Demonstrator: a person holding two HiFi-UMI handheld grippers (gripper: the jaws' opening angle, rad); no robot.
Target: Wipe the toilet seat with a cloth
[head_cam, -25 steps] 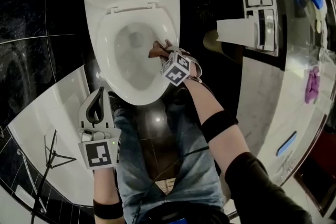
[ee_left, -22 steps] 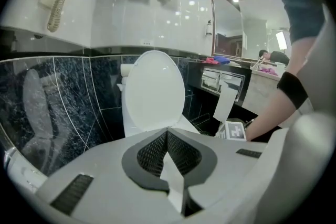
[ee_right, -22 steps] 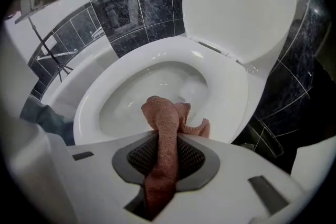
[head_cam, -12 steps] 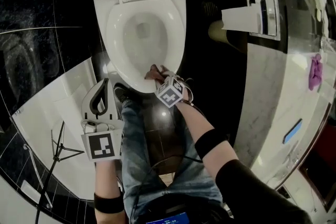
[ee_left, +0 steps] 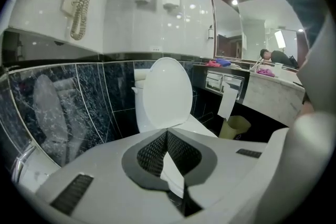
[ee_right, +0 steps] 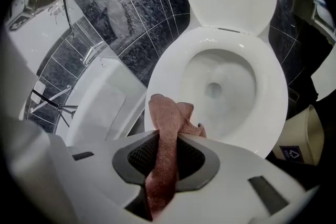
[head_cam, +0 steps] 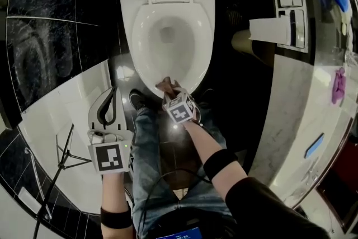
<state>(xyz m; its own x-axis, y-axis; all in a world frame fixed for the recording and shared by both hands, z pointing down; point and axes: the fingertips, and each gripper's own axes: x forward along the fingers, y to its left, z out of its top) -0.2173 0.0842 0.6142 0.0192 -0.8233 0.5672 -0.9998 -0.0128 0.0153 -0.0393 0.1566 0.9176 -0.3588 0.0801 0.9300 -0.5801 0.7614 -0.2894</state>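
The right gripper [head_cam: 169, 88] is clamping the pinkish-brown cloth [ee_right: 167, 113], its jaws having just been closing on it, and is holding it at six o'clock on the toilet seat [head_cam: 141, 59]. The left gripper [head_cam: 109, 99] is hanging at eight o'clock, jaws together, empty.

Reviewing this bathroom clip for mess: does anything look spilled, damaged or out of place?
Nothing spilled or broken. A long sheet of toilet paper hangs loose from its holder, and coloured rags lie scattered on the counter.
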